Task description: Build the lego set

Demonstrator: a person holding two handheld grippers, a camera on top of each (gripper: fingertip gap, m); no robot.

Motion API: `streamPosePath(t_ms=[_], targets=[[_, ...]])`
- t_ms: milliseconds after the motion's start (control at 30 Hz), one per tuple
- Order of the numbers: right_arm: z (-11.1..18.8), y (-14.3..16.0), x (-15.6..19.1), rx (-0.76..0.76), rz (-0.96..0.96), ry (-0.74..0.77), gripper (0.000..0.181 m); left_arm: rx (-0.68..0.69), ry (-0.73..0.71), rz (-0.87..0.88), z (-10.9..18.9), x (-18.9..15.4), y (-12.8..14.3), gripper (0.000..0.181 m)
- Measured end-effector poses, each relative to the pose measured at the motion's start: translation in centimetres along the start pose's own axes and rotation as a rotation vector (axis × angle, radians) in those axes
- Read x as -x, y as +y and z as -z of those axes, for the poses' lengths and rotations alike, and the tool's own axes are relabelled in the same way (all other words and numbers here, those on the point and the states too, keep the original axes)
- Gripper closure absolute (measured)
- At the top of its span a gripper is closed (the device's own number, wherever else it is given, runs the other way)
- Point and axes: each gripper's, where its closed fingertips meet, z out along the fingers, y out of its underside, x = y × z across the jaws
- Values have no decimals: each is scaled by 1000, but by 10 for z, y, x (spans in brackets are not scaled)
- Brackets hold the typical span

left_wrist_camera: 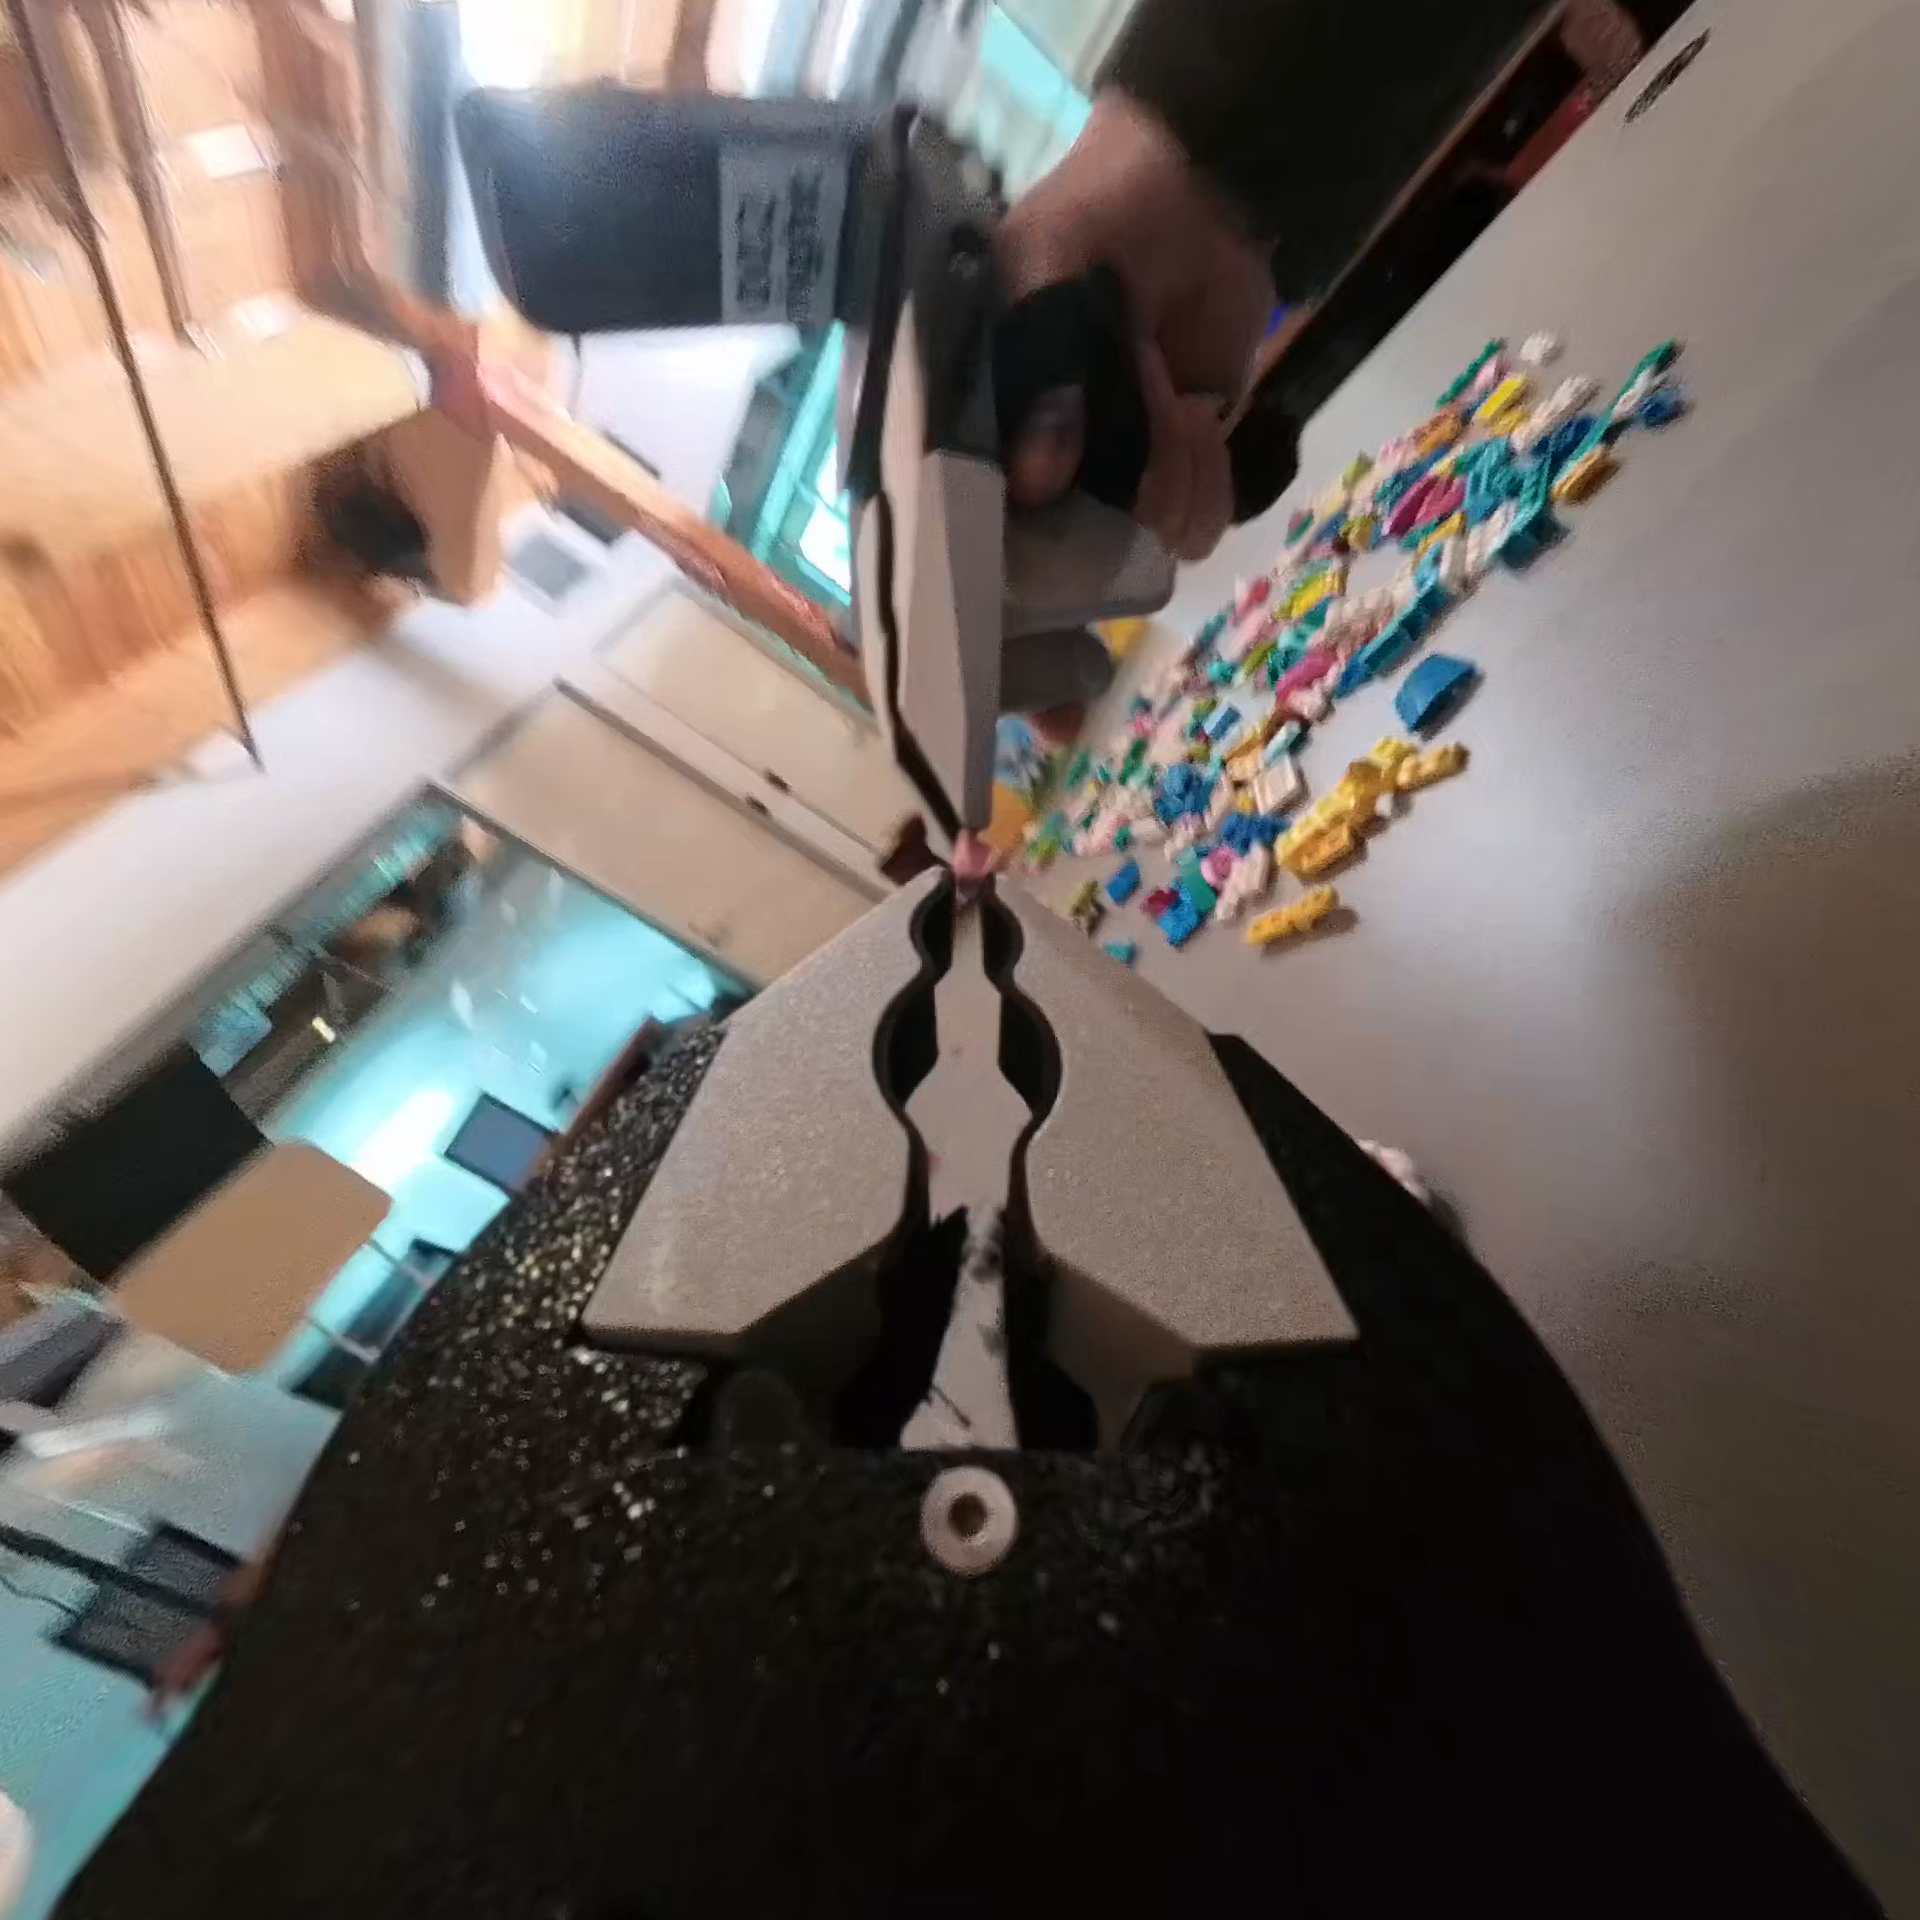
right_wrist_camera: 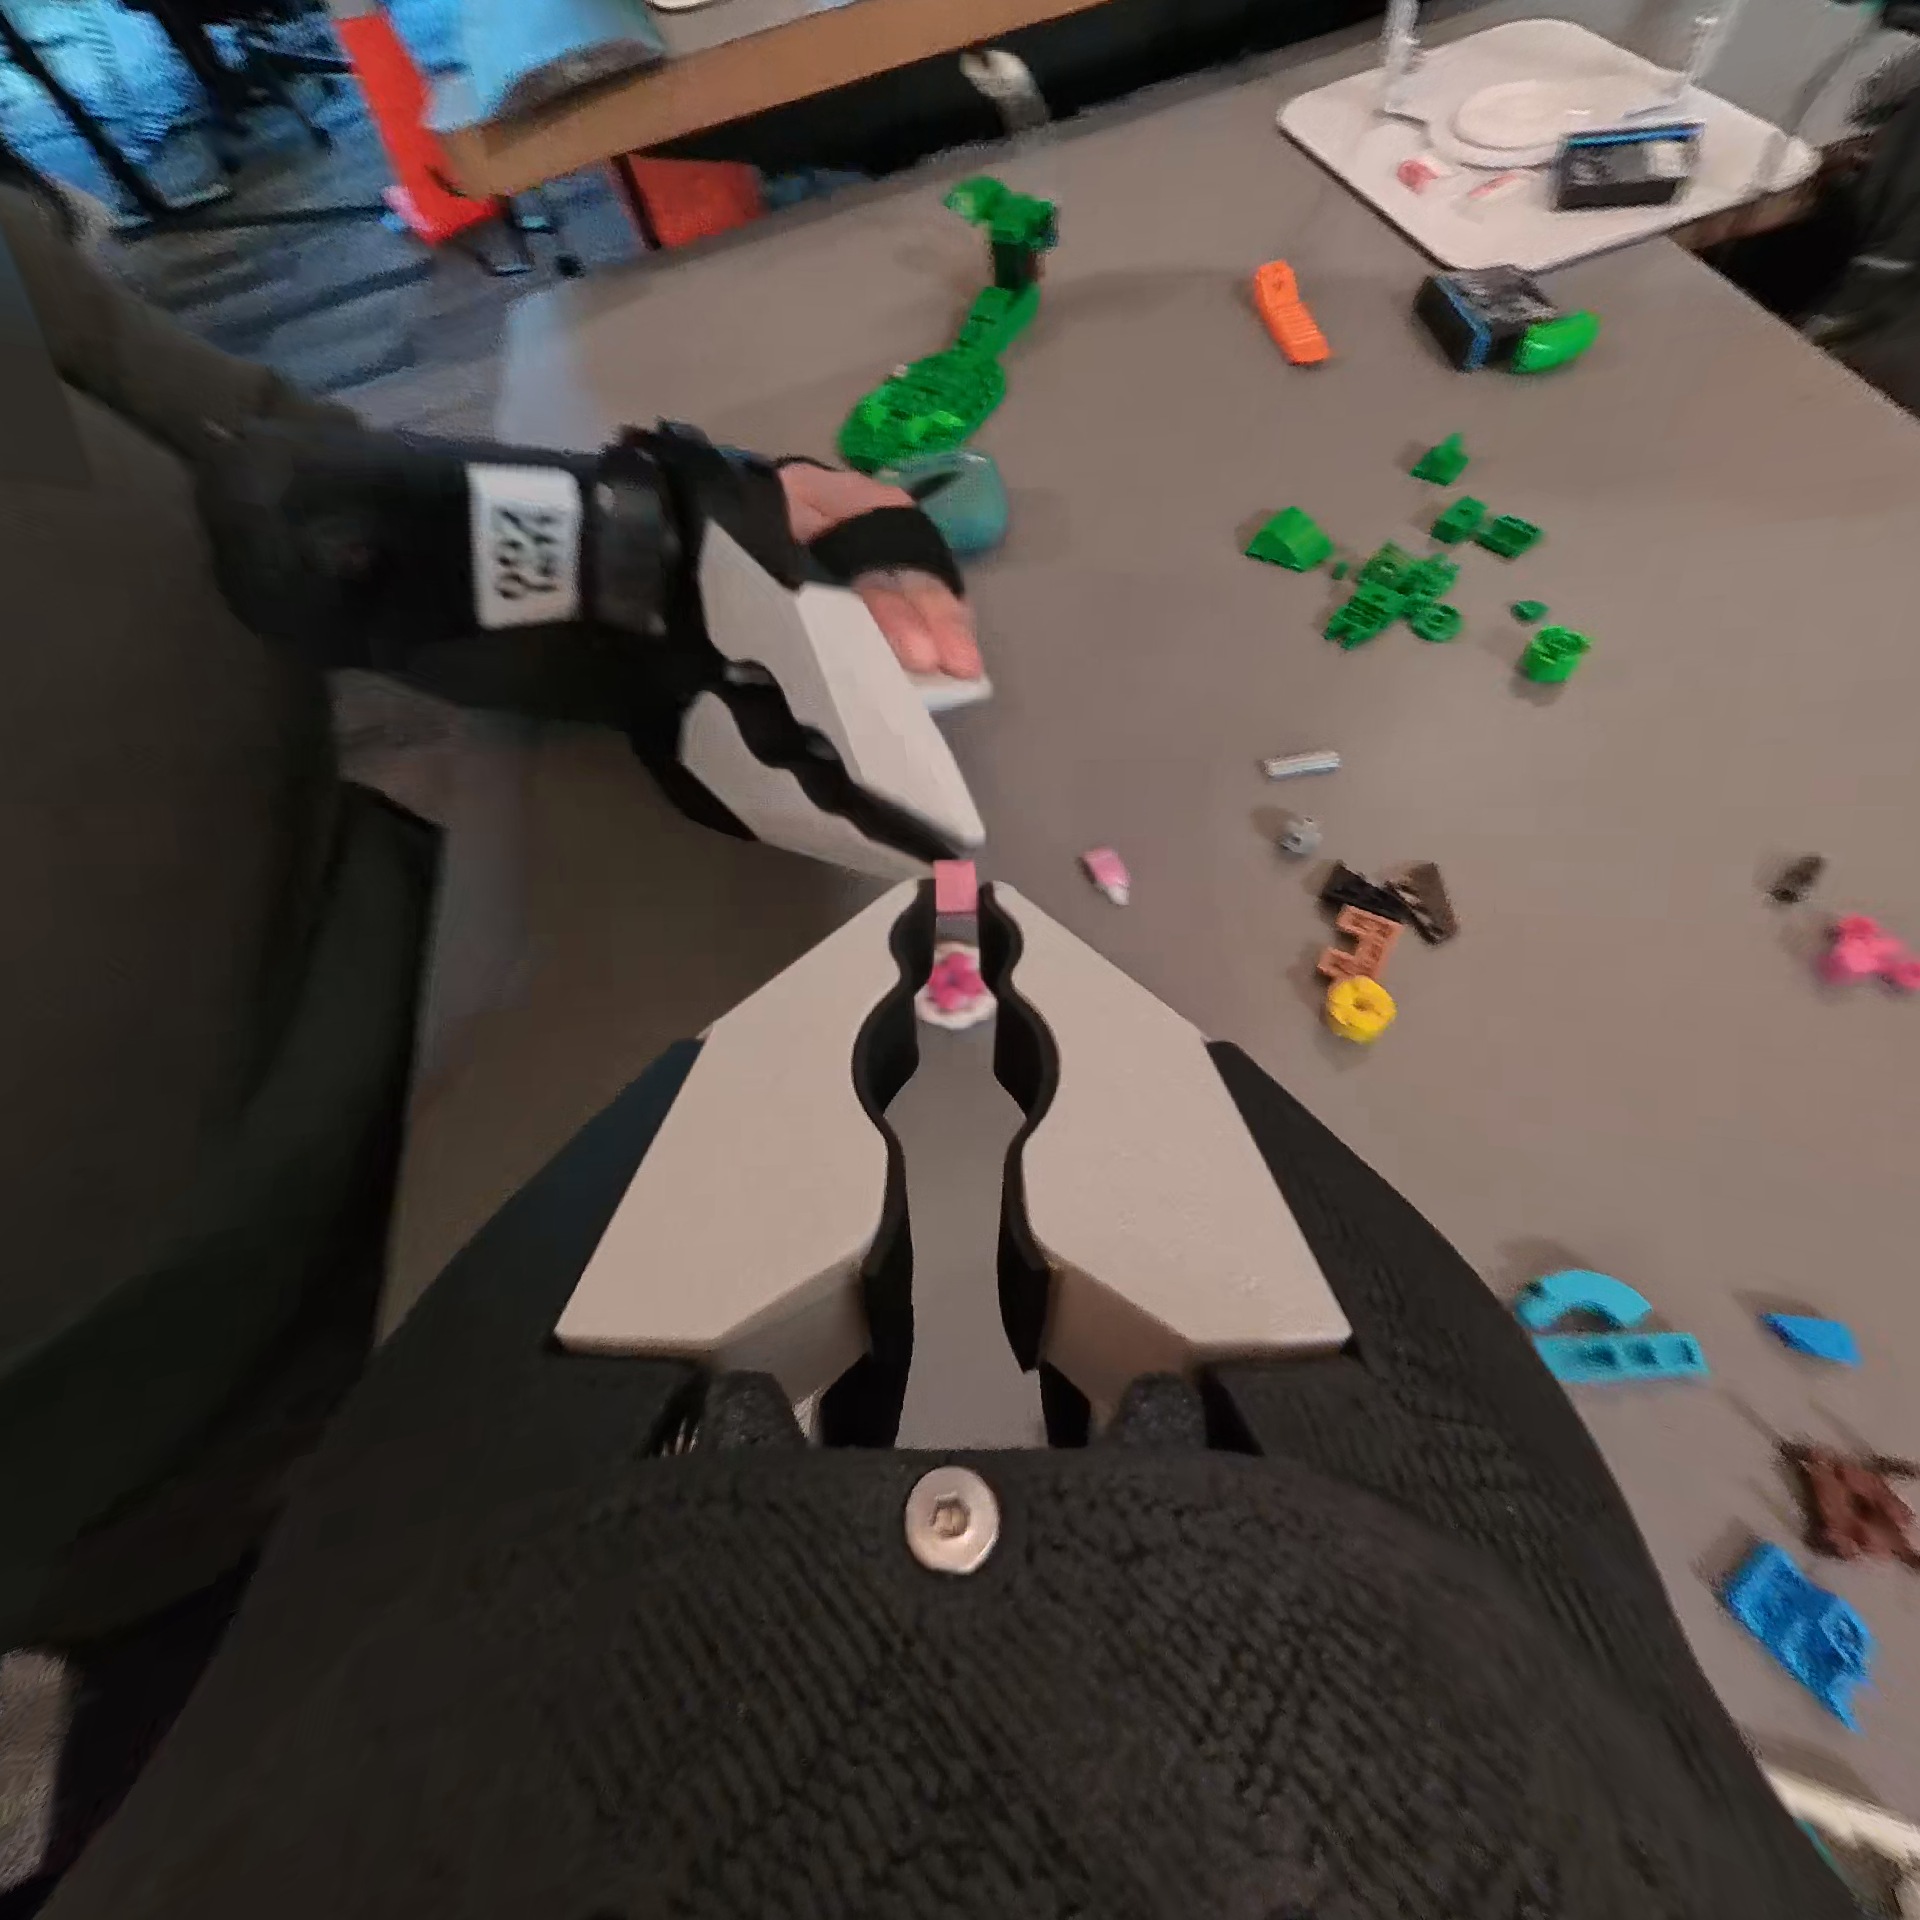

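Black housing and grey fingers of the right gripper (right_wrist_camera: 956,896) filled the lower frame of the right wrist view; its jaws were nearly closed, pinching a small pink brick (right_wrist_camera: 956,891) at the very tips. That brick stood roughly upright, long axis running up the frame along the fingers. From the upper left came the left gripper (right_wrist_camera: 951,847), tips drawn together — whether they gripped the same brick could not be told. Tip met tip at frame centre, so both arms were equally near the piece. In the left wrist view the pink brick (left_wrist_camera: 971,857) sat between the two opposed sets of tips — the left gripper (left_wrist_camera: 966,904) below, the right gripper (left_wrist_camera: 961,821) above. A pink flower piece (right_wrist_camera: 951,987) lay on the grey table (right_wrist_camera: 1143,675) beneath.
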Motion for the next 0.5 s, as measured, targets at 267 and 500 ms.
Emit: streamPosePath(t_ms=[267, 500], targets=[[-41, 73, -28, 201, 79, 211, 174, 129, -243, 263, 14, 57, 48, 181], [-51, 82, -27, 235, 139, 252, 172, 134, -254, 342, 15, 60, 54, 176]])
